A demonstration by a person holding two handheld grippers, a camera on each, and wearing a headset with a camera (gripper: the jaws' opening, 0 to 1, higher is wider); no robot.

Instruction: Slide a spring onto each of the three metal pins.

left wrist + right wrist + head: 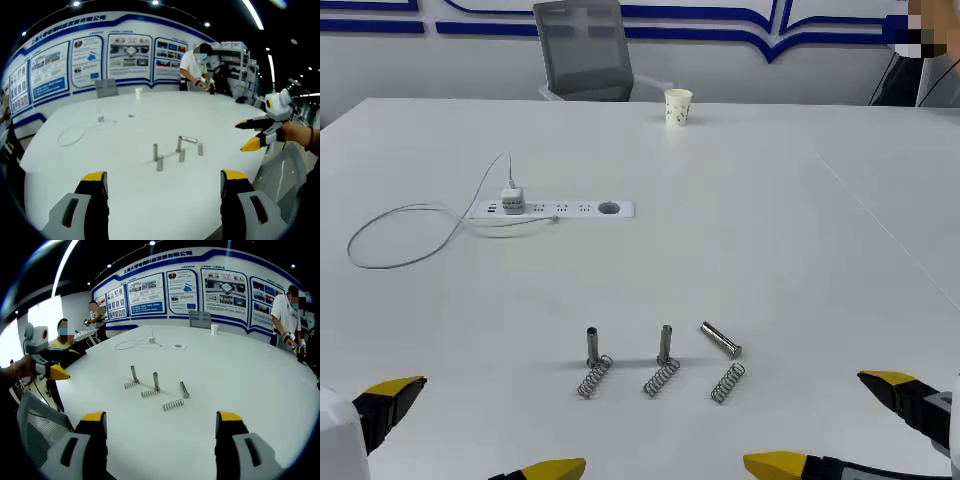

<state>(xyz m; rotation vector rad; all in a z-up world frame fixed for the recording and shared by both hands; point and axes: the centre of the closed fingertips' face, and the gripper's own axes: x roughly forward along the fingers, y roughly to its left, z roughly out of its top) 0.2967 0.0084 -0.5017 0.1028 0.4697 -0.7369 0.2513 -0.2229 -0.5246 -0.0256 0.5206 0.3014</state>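
On white bench (770, 250), three coiled steel springs (661, 378) beside three short metal pins (665, 343); left gripper (163, 176) and right gripper (161, 416) released, empty.

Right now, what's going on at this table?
A person holds the left hand-held gripper and the right hand-held gripper open and empty over the near edge of the table. The left pin and middle pin stand upright; the right pin lies on its side. The left spring, middle spring and right spring lie in front of them, none on a pin yet.
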